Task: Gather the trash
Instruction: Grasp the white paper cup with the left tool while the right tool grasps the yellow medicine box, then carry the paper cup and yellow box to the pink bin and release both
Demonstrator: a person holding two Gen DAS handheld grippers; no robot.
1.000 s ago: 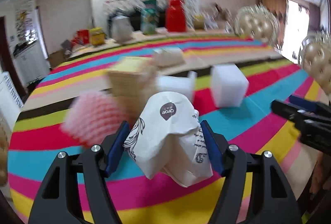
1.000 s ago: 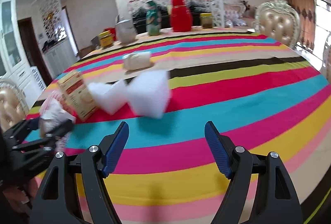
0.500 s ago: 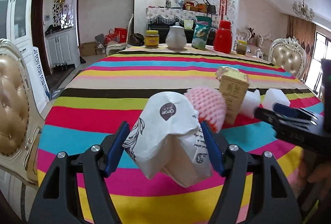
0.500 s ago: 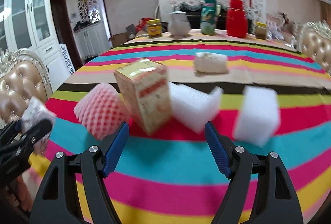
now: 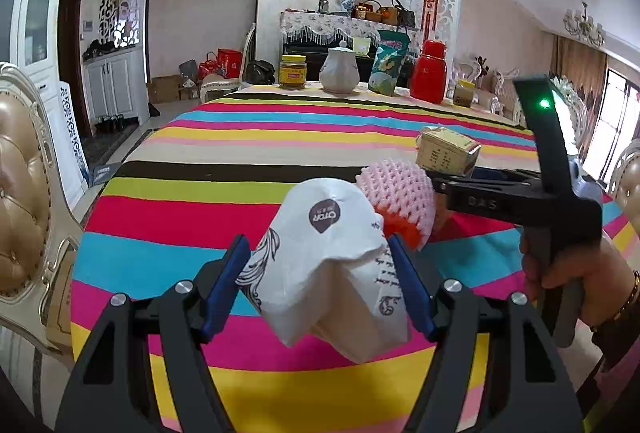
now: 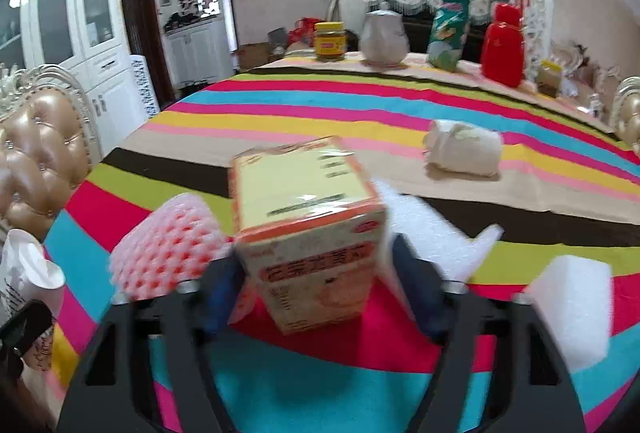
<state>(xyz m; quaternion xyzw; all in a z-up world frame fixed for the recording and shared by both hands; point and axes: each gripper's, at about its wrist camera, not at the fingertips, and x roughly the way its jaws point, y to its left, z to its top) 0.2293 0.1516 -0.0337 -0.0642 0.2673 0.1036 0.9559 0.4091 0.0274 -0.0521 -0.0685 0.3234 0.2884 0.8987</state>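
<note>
Carton (image 6: 310,233) stands between right hand-held gripper (image 6: 316,285) jaws — closing.

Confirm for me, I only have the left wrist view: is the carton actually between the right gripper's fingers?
Observer: Yes. The right wrist view shows the carton standing between the fingers of the right gripper. The jaws are closing, but blur hides whether the pads touch it.
Operator: Any trash behind the carton? It blocks my view.
Observer: A white foam piece lies right behind it.
Operator: Anything else?
Observer: A white foam block sits off to the right of the gripper.
Operator: That all?
Observer: No, a crumpled white wrapper lies alone farther back.
</note>
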